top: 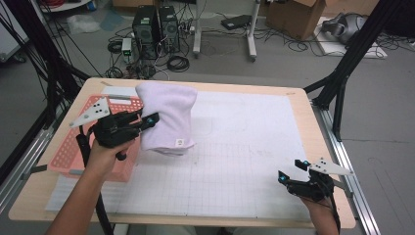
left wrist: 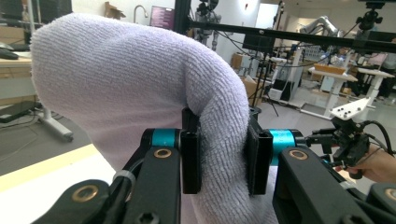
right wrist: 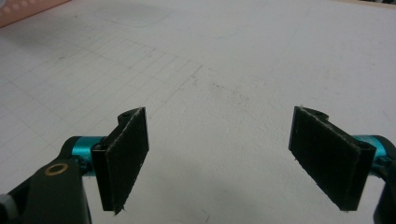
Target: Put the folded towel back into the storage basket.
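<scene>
A pale lilac towel (top: 166, 117) hangs folded in the air above the white gridded mat, just right of the pink basket (top: 68, 147). My left gripper (top: 149, 121) is shut on a bunched fold of it; in the left gripper view the towel (left wrist: 140, 84) bulges up and over the jaws, and both pads (left wrist: 190, 161) press into the cloth. A small label shows near the towel's lower edge. My right gripper (top: 292, 171) rests low over the mat near the front right corner, open, with nothing between its pads (right wrist: 126, 158).
The pink slatted basket sits at the table's left side. A white gridded mat (top: 235, 156) covers most of the wooden table (top: 303, 100). Black frame poles stand at both sides, and computer towers, cables and boxes lie on the floor beyond.
</scene>
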